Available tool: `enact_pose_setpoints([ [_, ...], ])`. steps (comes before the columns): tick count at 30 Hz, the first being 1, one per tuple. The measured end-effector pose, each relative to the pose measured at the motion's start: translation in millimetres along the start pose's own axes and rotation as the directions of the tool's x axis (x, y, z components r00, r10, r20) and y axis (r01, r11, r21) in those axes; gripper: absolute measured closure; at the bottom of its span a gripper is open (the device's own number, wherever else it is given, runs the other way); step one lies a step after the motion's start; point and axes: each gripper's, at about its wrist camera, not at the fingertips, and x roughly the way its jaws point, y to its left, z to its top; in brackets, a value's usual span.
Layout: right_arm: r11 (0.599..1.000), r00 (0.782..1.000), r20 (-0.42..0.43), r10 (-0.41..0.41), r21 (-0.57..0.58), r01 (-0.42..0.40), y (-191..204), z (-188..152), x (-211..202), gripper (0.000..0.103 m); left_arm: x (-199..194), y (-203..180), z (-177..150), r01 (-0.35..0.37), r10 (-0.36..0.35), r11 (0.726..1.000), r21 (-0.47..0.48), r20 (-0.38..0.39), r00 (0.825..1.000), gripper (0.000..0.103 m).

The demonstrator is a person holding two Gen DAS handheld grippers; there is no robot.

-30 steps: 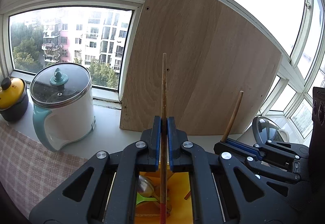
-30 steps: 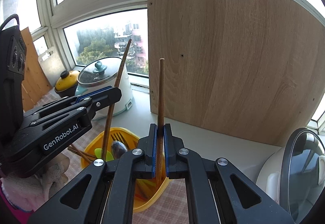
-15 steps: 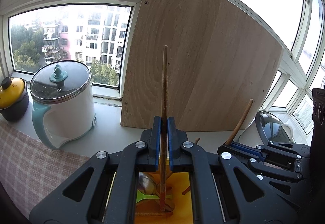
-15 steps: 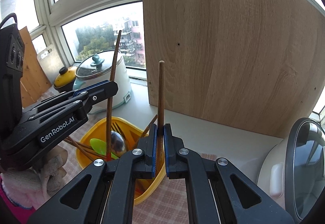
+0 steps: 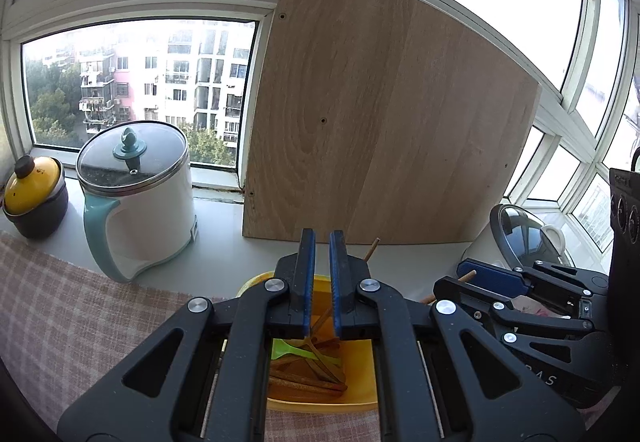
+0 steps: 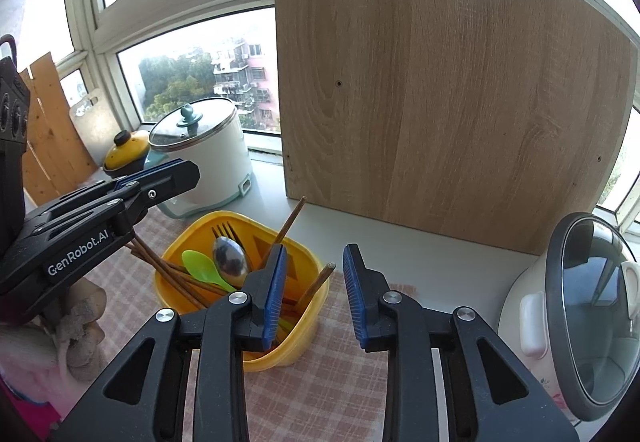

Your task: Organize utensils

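Right gripper (image 6: 314, 268) fingers spreading, nothing between them, above the yellow plastic utensil tub (image 6: 304, 338) – left gripper (image 5: 322, 262) fingers apart, empty; best withdraw straight upward, clear of leaning brown wooden chopsticks (image 6: 290, 219).

Both chopsticks (image 6: 316, 286) dropped into the yellow bin (image 6: 298, 346); right gripper (image 6: 314, 298) opening.
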Motion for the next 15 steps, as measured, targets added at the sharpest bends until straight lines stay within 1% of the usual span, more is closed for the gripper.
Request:
enact_pose_setpoints([
  [12, 1.0, 0.998, 0.053, -0.021, 0.0, 0.021, 13.4, -15.7, -43.5, 0.074, -58.7, -12.3, -18.3, -0.019, 0.017, 0.997, 0.071, 0.018, 1.0, 0.098],
  [13, 1.0, 0.998, 0.057, -0.022, -0.001, 0.022, 14.7, -17.4, -46.6, 0.074, -63.8, -13.4, -21.0, -0.018, 0.016, 0.997, 0.075, 0.018, 1.0, 0.096],
  [14, 1.0, 0.998, 0.061, -0.025, -0.001, 0.025, 16.1, -18.9, -49.5, 0.072, -68.1, -14.1, -23.1, -0.015, 0.014, 0.997, 0.074, 0.017, 1.0, 0.089],
  [15, 1.0, 0.997, 0.066, -0.029, -0.002, 0.029, 17.5, -20.7, -52.6, 0.069, -73.0, -14.7, -25.3, -0.011, 0.01, 0.997, 0.072, 0.016, 1.0, 0.078],
])
